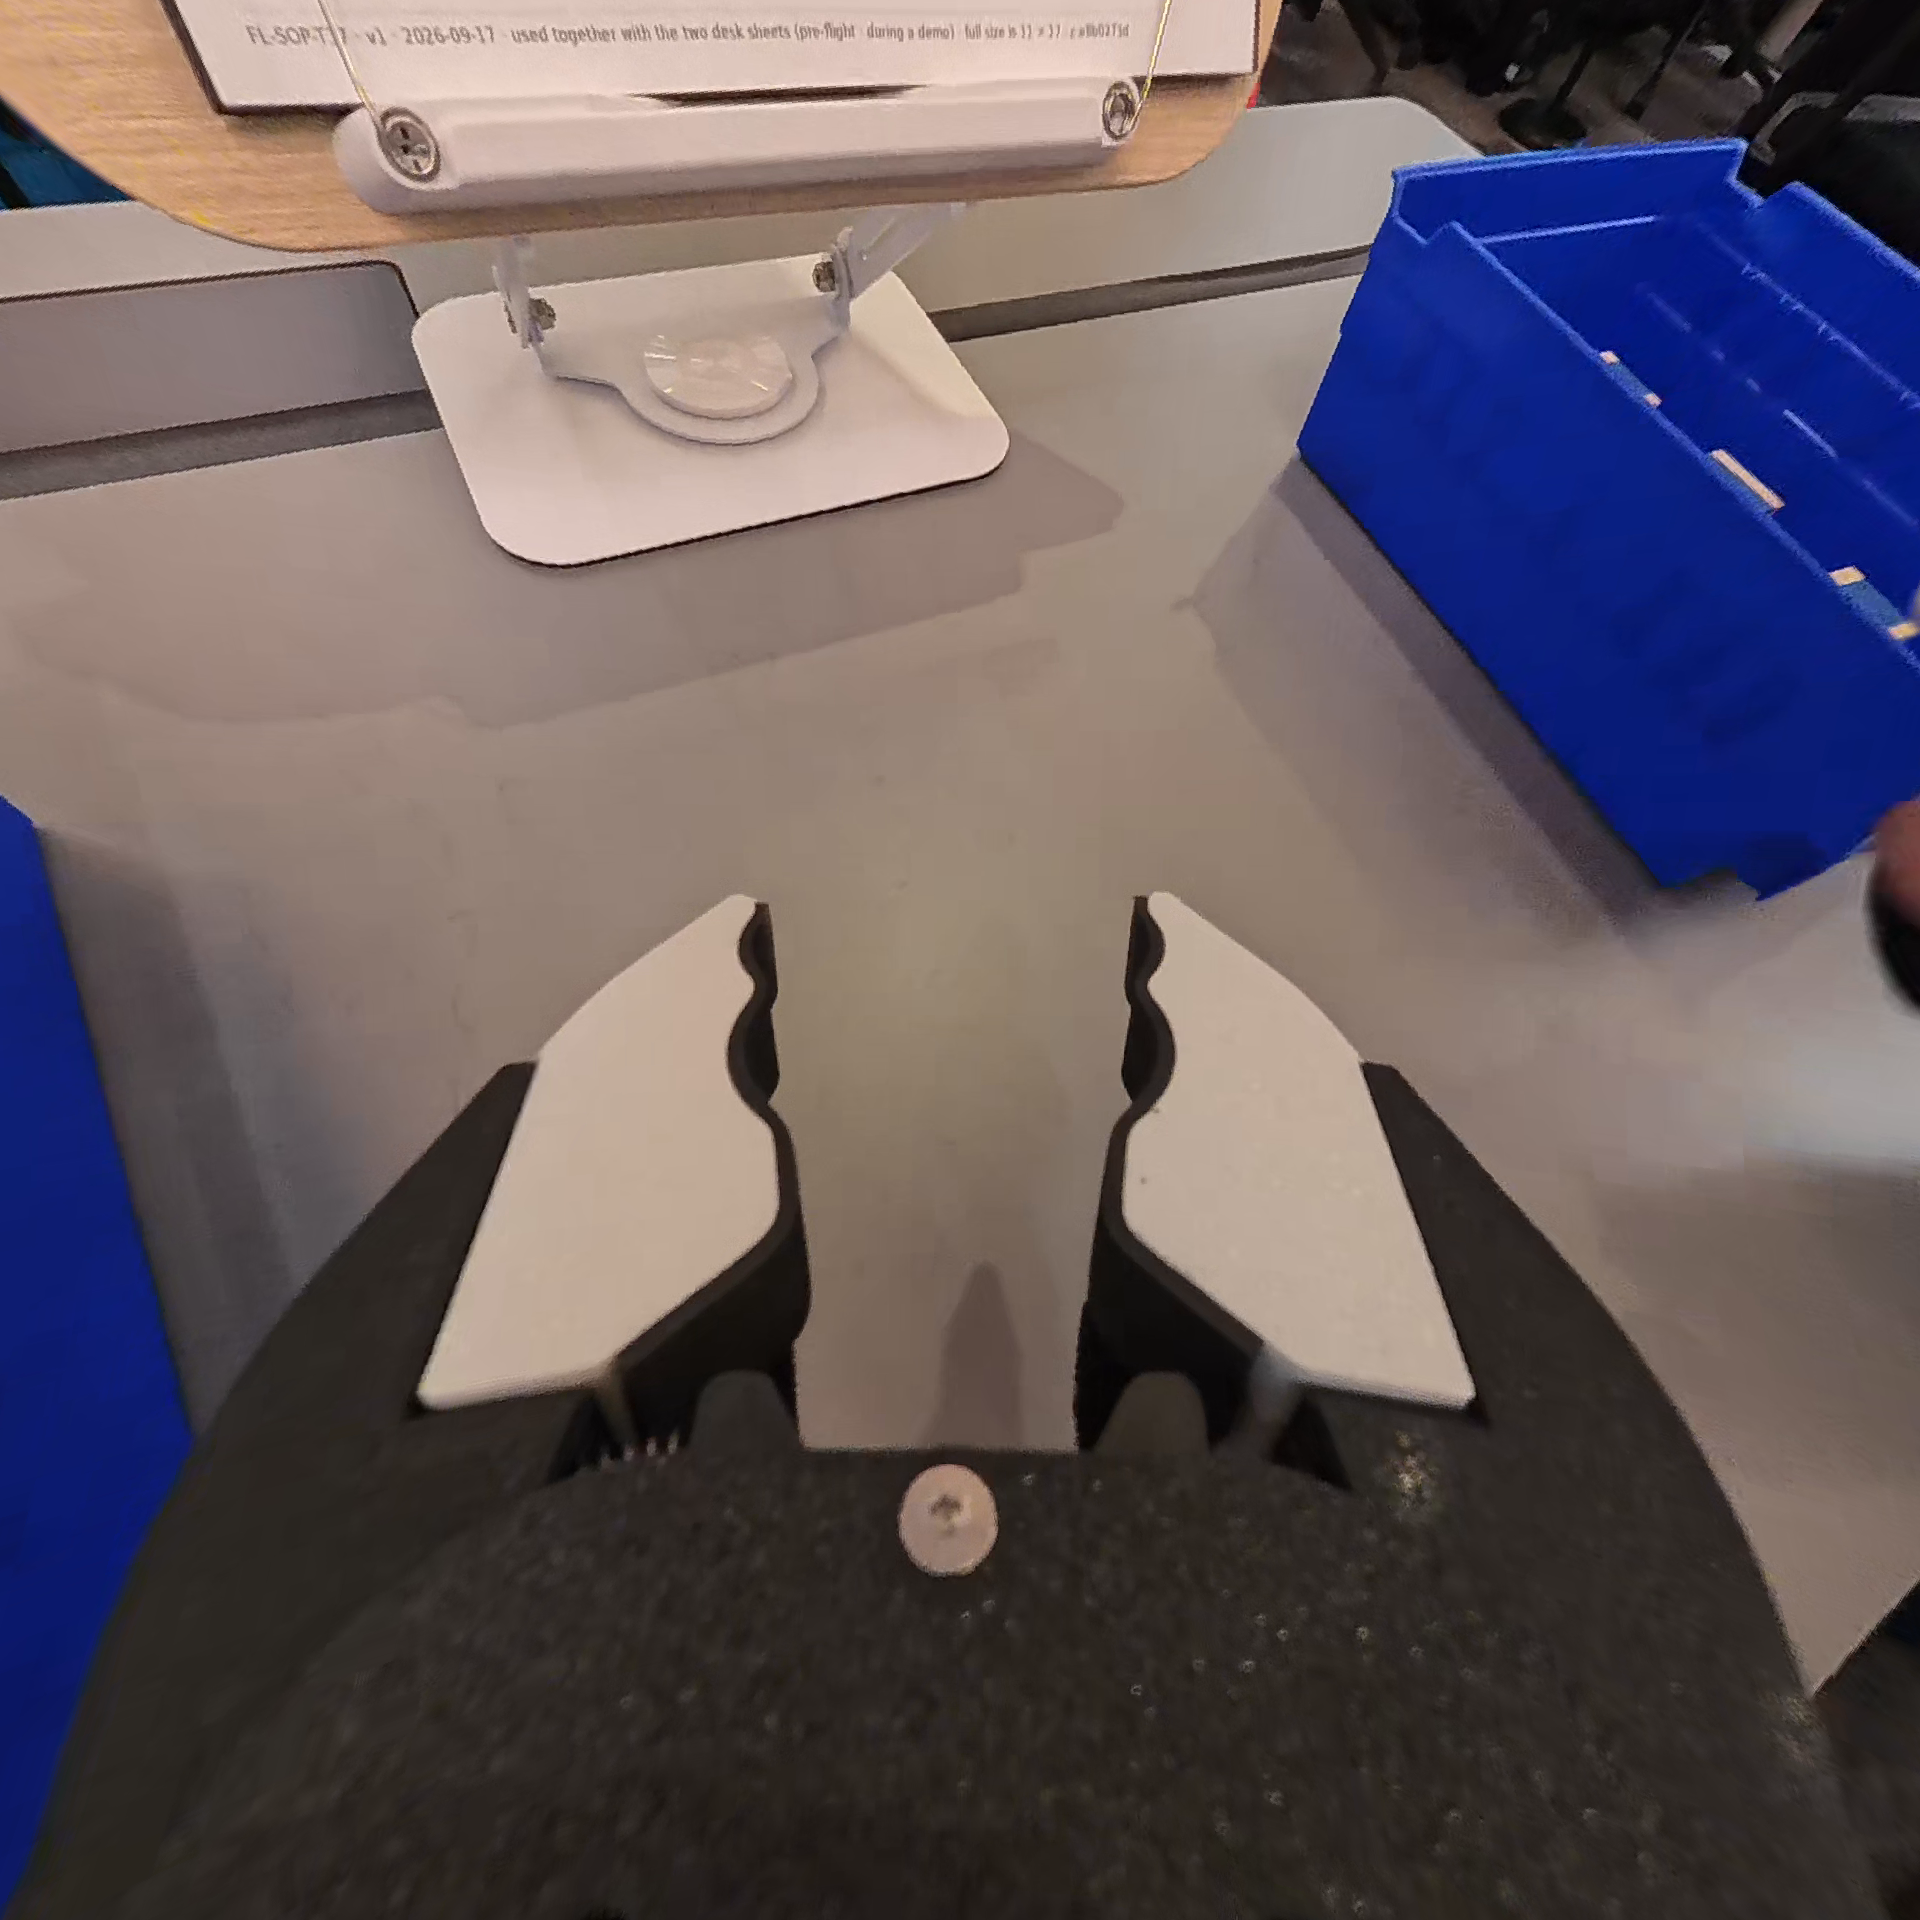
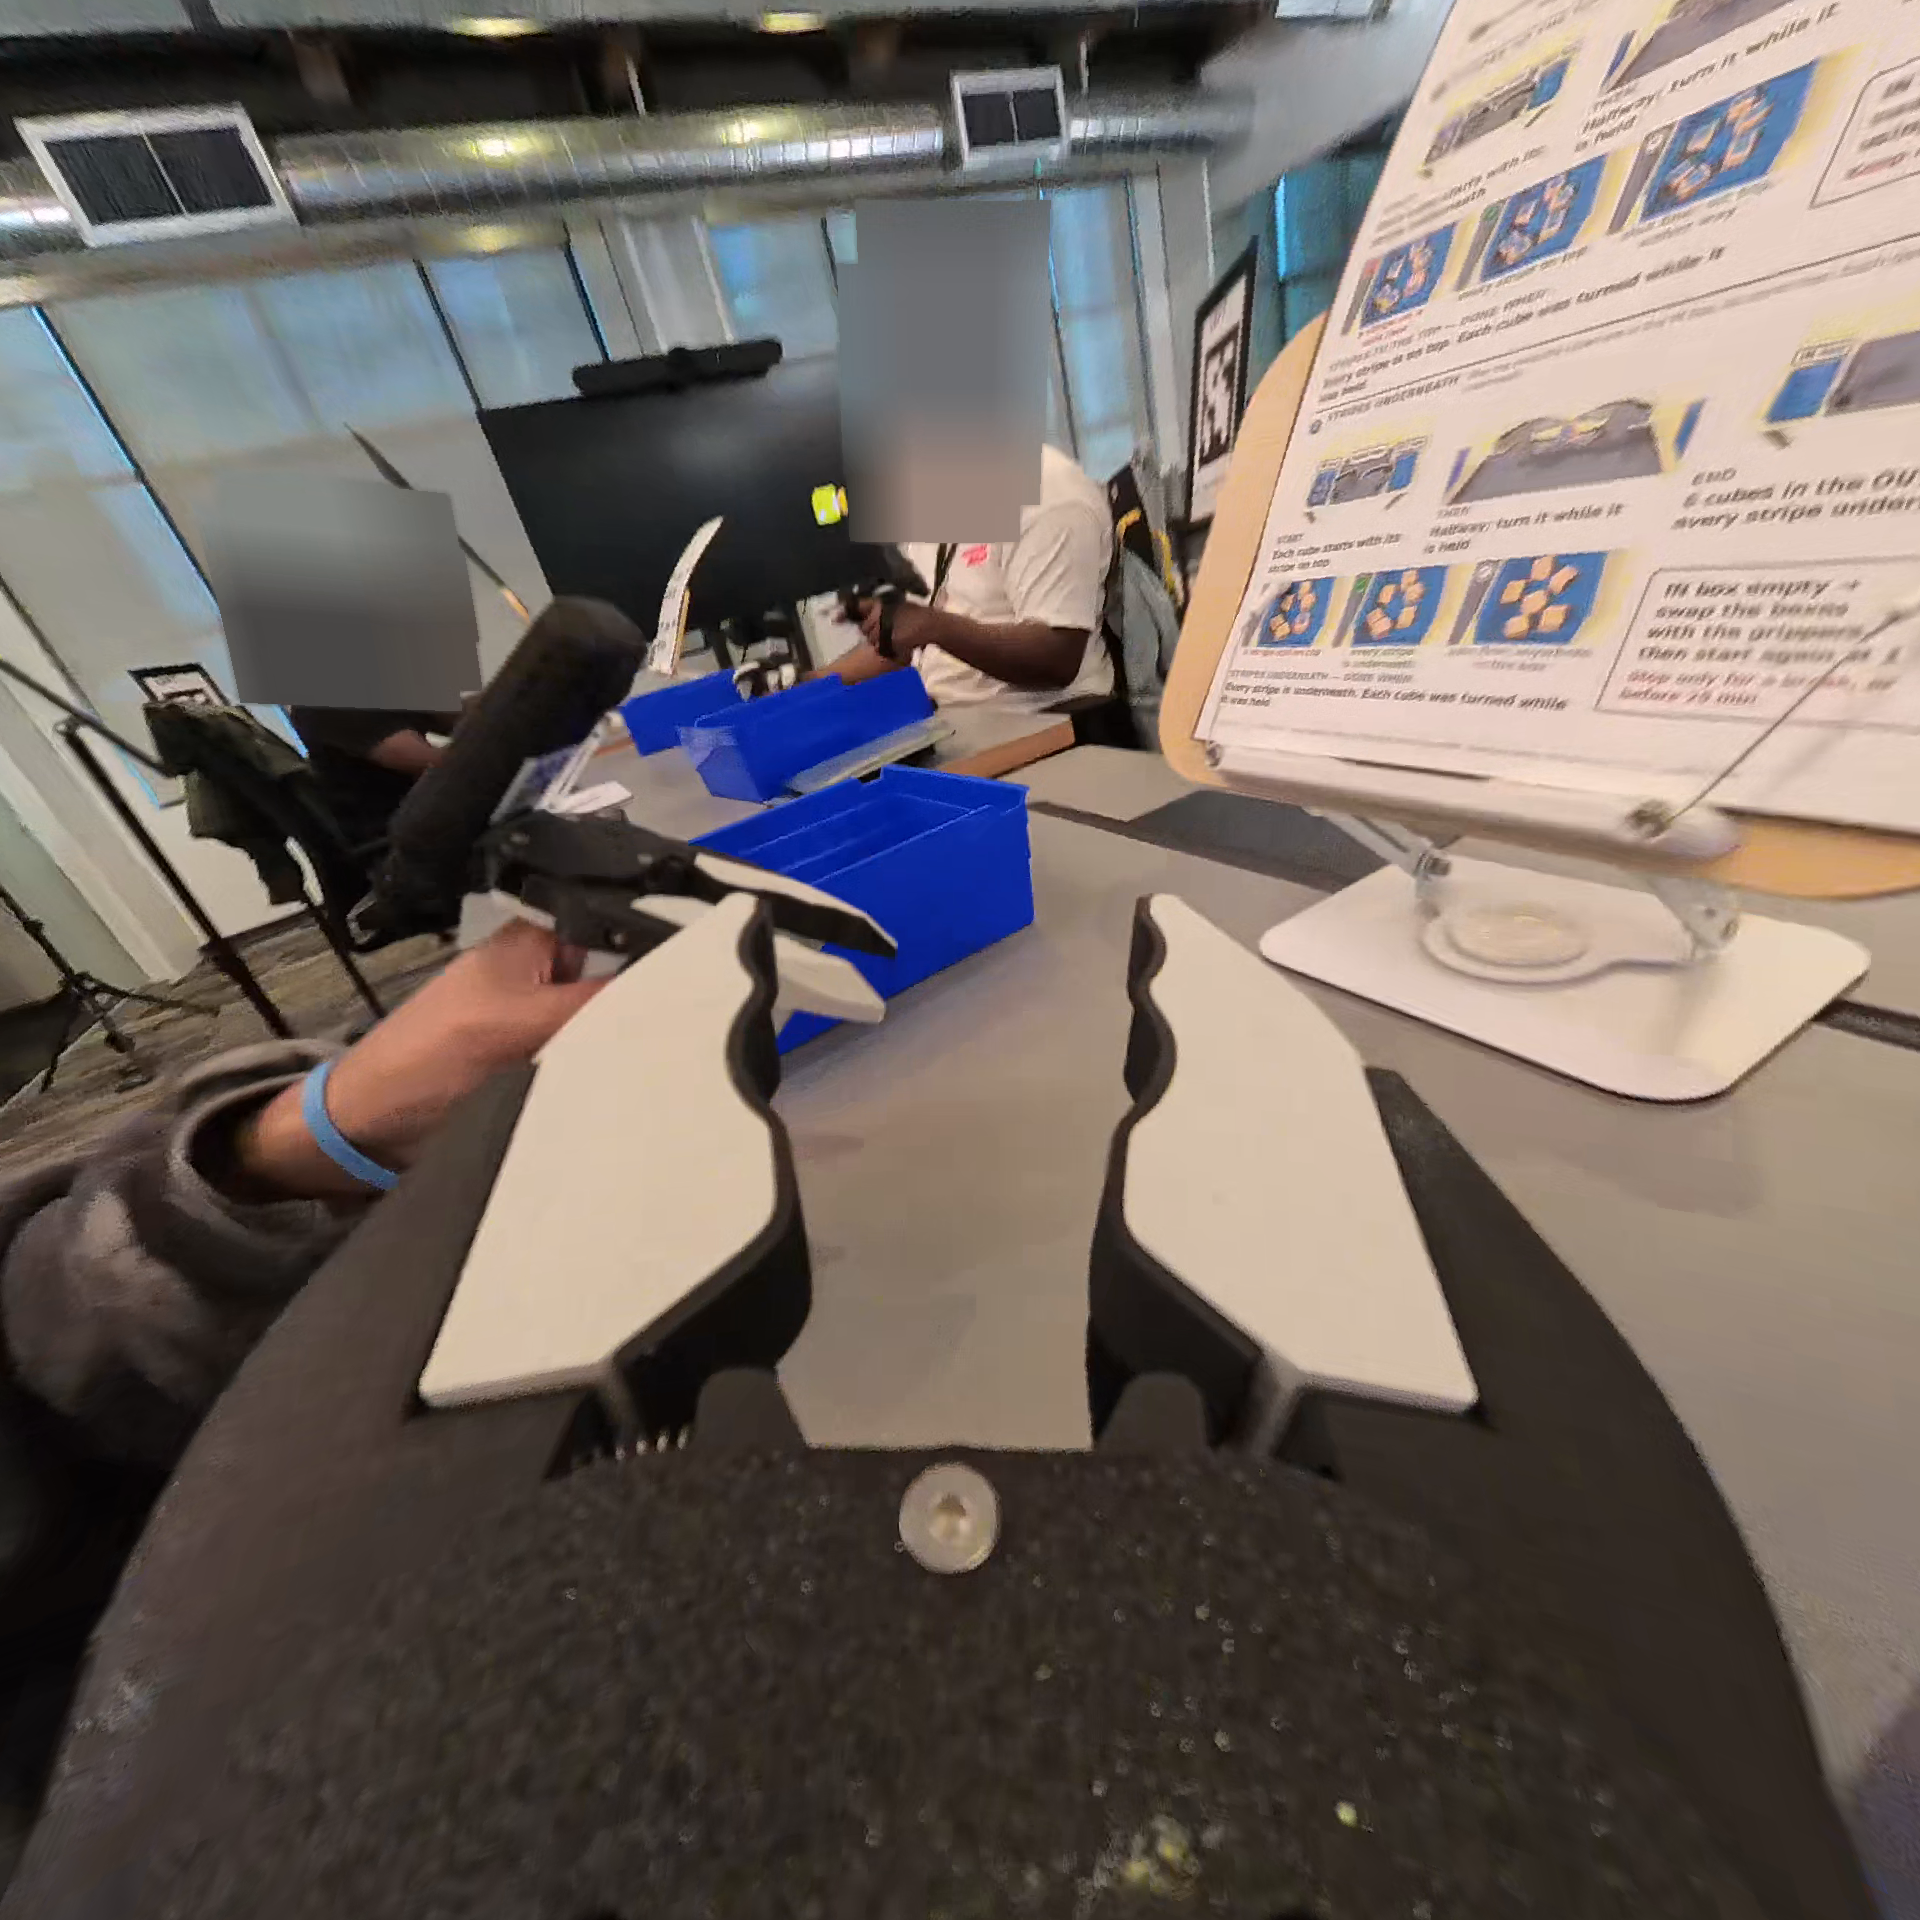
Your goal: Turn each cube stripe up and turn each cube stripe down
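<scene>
Cubes are the whole game here, and right now they're barely on show: only a few pale tan edges (image 1: pixel 1745 483) peek over the inner wall of the blue bin (image 1: pixel 1621 582) at the right of the left wrist view, too little to tell which way any stripe faces. Closest in, the left gripper (image 1: pixel 951 909) hangs over bare grey tabletop (image 1: pixel 935 748) with its jaws spread wide and nothing between them. The right gripper (image 2: pixel 951 909) is the same story, jaws wide, empty, pointing across the table. Just past its tips the right wrist view catches the left gripper from the side, a hand (image 2: pixel 499 997) on its handle, and a second blue bin (image 2: pixel 894 862) beyond, contents hidden from here. Farther back stands the white stand (image 1: pixel 717 436) carrying an instruction sheet (image 2: pixel 1621 416). My read: no cube is picked yet, so the next job is reaching into the right-hand bin. Come in from above, keep the jaws wide until they straddle one cube, clear of the bin wall, then close squarely on two opposite faces so it can be turned while held.
</scene>
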Demonstrator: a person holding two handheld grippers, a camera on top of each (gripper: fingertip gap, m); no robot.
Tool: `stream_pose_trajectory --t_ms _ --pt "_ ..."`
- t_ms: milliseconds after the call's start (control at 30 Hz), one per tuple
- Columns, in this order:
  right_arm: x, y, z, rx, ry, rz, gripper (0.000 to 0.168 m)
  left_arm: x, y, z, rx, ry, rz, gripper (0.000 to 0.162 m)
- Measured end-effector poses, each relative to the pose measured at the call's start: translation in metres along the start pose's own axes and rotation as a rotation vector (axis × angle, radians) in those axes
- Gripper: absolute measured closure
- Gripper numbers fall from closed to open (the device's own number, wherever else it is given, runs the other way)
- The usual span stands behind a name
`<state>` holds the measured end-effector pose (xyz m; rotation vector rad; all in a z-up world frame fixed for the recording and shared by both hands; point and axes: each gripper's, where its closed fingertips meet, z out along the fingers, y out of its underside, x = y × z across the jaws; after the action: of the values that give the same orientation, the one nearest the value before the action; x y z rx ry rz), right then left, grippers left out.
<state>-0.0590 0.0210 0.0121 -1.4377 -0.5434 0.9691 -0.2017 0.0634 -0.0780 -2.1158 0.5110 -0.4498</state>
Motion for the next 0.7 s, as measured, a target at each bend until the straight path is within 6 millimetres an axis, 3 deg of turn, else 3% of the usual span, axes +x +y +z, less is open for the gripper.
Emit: stream_pose_trajectory --t_ms 100,200,567,633,700 --pt "-0.011 0.037 -0.005 0.088 0.058 -0.054 0.105 0.005 0.003 -0.005 0.012 0.02 -0.022 0.098" --pt "-0.009 0.065 -0.007 0.025 0.125 -0.148 0.104 0.013 0.004 -0.005 0.013 0.041 -0.018 0.098" --pt "-0.003 0.066 -0.017 0.074 0.209 -0.276 0.105 0.019 0.009 0.003 -0.002 0.062 0.003 0.099" --pt "-0.004 0.067 -0.016 0.07 0.21 -0.288 0.106 0.008 0.002 -0.004 -0.01 0.03 0.023 0.101" --pt "-0.006 0.07 -0.014 0.055 0.206 -0.309 0.107 -0.016 -0.015 -0.024 0.016 -0.051 0.044 0.107"
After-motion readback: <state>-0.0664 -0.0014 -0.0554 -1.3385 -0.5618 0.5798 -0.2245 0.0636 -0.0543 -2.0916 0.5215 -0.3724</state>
